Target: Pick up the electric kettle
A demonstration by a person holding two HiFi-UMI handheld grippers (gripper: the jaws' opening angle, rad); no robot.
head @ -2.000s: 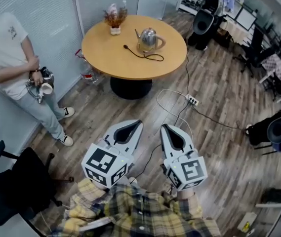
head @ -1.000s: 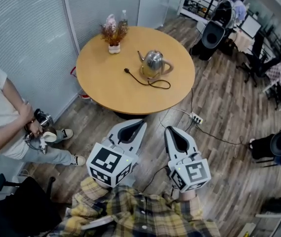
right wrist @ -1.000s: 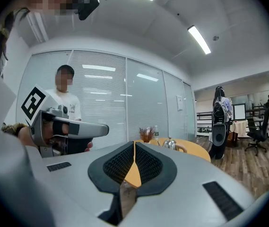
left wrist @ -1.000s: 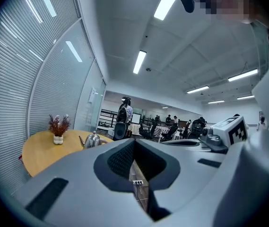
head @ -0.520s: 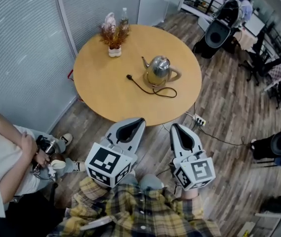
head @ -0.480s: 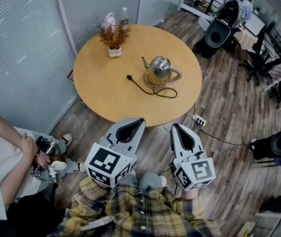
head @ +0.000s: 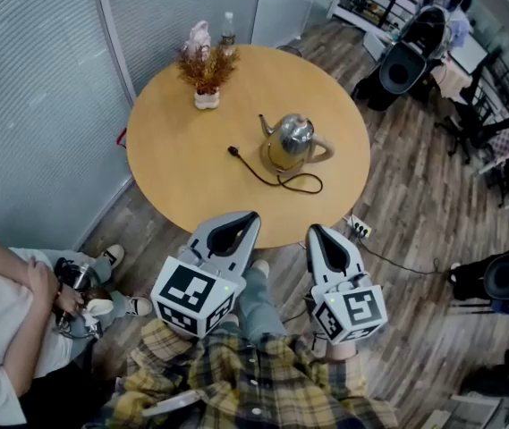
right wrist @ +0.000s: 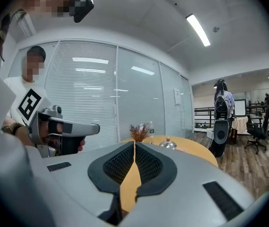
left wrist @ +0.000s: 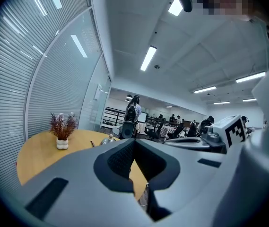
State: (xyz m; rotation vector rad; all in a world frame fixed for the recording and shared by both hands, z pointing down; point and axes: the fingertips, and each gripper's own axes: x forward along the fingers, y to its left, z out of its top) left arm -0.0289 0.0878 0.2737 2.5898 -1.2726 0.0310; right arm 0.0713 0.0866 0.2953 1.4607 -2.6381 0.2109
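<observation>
The steel electric kettle stands upright right of the round wooden table's middle, its black cord and plug lying loose in front. My left gripper and right gripper hover side by side at the table's near edge, both shut and empty, well short of the kettle. Only the kettle's lid shows above the shut jaws in the left gripper view and in the right gripper view.
A white vase of dried flowers and a bottle stand at the table's far side. A person in a white shirt stands at the lower left. A power strip lies on the floor; office chairs stand beyond.
Both grippers have moved forward to the table's edge, still shut. The table and kettle are now closer, and the bystander has slid to the lower left.
</observation>
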